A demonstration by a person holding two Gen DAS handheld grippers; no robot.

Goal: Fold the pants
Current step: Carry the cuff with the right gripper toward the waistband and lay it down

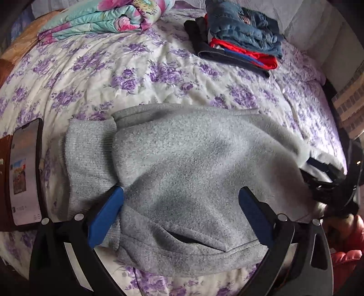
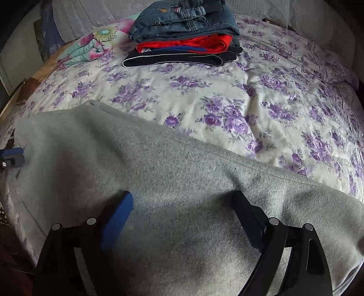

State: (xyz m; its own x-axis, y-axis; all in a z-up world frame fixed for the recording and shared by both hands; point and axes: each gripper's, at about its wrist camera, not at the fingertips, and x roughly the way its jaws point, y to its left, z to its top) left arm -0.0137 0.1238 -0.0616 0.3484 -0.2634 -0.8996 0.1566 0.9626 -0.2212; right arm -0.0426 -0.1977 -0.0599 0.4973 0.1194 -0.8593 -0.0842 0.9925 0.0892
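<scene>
Grey fleece pants (image 1: 193, 173) lie folded over on the flowered bedspread, with a ribbed cuff (image 1: 88, 154) at the left and a pocket slit near the front hem. My left gripper (image 1: 180, 193) is open, its blue pads spread over the pants' front part, holding nothing. In the right wrist view the same pants (image 2: 182, 193) stretch from left to right. My right gripper (image 2: 182, 195) is open above the cloth, empty. The left gripper's fingertip (image 2: 12, 157) shows at the far left there, and the right gripper (image 1: 329, 182) shows at the right edge of the left wrist view.
A stack of folded clothes (image 1: 241, 38), jeans on top of red and black garments, lies at the back of the bed (image 2: 227, 91). A rolled floral quilt (image 1: 95, 18) lies at the back left. A phone (image 1: 25, 170) lies left of the pants.
</scene>
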